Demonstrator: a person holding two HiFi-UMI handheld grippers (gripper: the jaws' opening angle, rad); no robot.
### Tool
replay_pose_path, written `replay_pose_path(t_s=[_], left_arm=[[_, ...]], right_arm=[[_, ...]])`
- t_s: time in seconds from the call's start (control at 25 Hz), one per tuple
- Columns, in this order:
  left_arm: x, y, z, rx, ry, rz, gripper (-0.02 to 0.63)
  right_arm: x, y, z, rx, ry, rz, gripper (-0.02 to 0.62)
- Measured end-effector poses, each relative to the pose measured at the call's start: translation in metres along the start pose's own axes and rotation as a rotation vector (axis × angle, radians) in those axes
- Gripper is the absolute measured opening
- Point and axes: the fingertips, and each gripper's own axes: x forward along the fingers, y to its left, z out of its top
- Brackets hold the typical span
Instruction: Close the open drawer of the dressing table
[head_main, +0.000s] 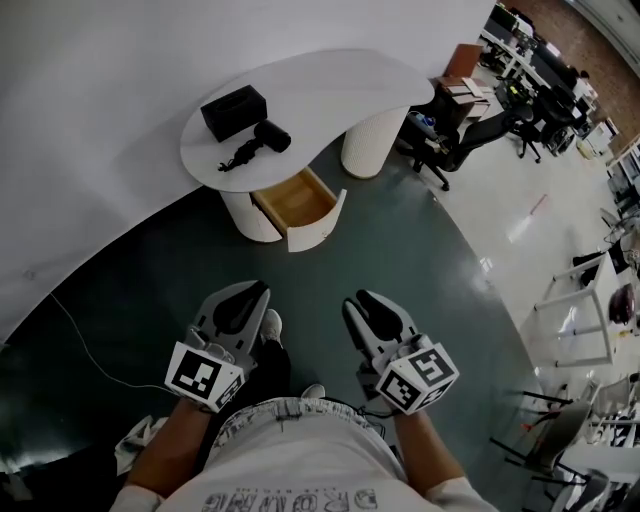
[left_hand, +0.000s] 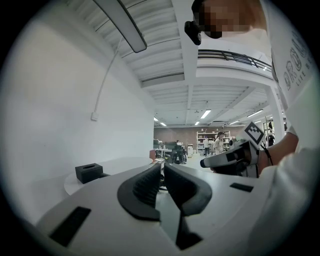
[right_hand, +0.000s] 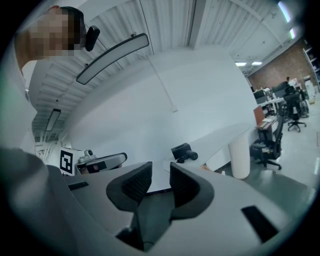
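Note:
The white dressing table stands against the curved wall, a few steps ahead of me. Its drawer is pulled out under the left end, showing a wooden inside and a white front. A black box and a hair dryer lie on the top. My left gripper and right gripper are held low near my waist, well short of the drawer. The left gripper has its jaws almost together, with nothing between them. The right gripper shows a clear empty gap.
Dark office chairs and a cabinet crowd the table's right end. White metal racks stand at the right. A thin cable runs over the dark green floor at the left. My shoes are below the grippers.

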Motion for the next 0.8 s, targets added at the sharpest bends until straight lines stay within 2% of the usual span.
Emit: replay_pose_path(t_s=[0.28, 0.8], left_arm=[[0.048, 0.066, -0.001, -0.021, 0.014, -0.03, 0.04], [0.102, 0.175, -0.005, -0.042, 0.046, -0.088, 0.04]], right_arm=[[0.072, -0.023, 0.019, 0.015, 0.023, -0.019, 0.121], [0.185, -0.05, 0.047, 0.033, 0.046, -0.082, 0.12]])
